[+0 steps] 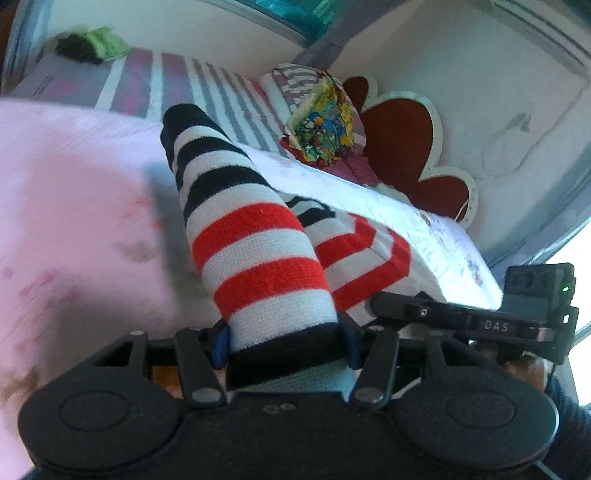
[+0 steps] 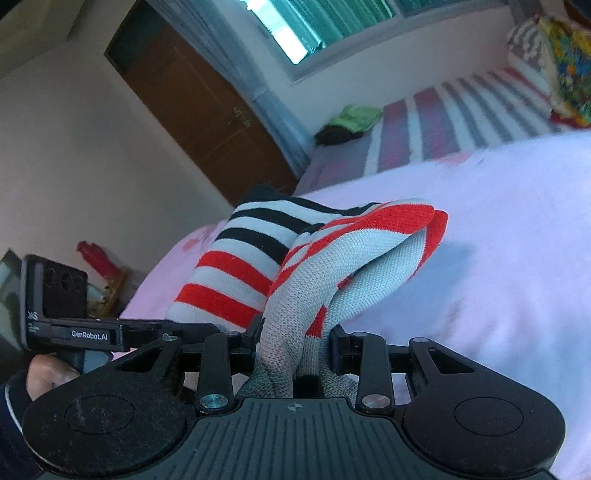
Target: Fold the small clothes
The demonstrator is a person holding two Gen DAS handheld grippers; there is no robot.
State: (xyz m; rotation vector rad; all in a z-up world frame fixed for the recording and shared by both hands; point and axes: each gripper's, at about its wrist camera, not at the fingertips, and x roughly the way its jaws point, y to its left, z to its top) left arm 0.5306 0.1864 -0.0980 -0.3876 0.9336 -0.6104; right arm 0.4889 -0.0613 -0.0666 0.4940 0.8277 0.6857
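Left gripper (image 1: 282, 345) jaws clenched on the dark-edged end of a striped sock (image 1: 255, 251), the fabric pinched between the blue-tipped fingers (image 1: 221, 347). From there the sock runs toward 11 o'clock: red and white bands near the jaws, black and white bands further out, black tip at the far end. Right gripper (image 2: 291, 347) jaws also clamped on striped sock (image 2: 332, 266) fabric, a bunched grey-white and red fold rising out of the jaws toward 1 o'clock. In the right wrist view a second striped portion sits at 11 o'clock of the jaws, red bands near, black bands far; can't tell if it's one sock or a pair. Sock sits over a pink sheet (image 1: 74, 221) on the bed, touching or lifted unclear. The right gripper's body shows in the left view at 3 o'clock, just beside the sock. Further out in the left view: striped bedcover (image 1: 147, 81) at 12 o'clock, colourful pillow (image 1: 325, 125) at 1 o'clock, dark red headboard (image 1: 402, 147) beyond it, green cloth (image 1: 105, 42) at 11 o'clock. Right view: wooden door (image 2: 199, 110) at 11 o'clock, window (image 2: 314, 26) at 12.
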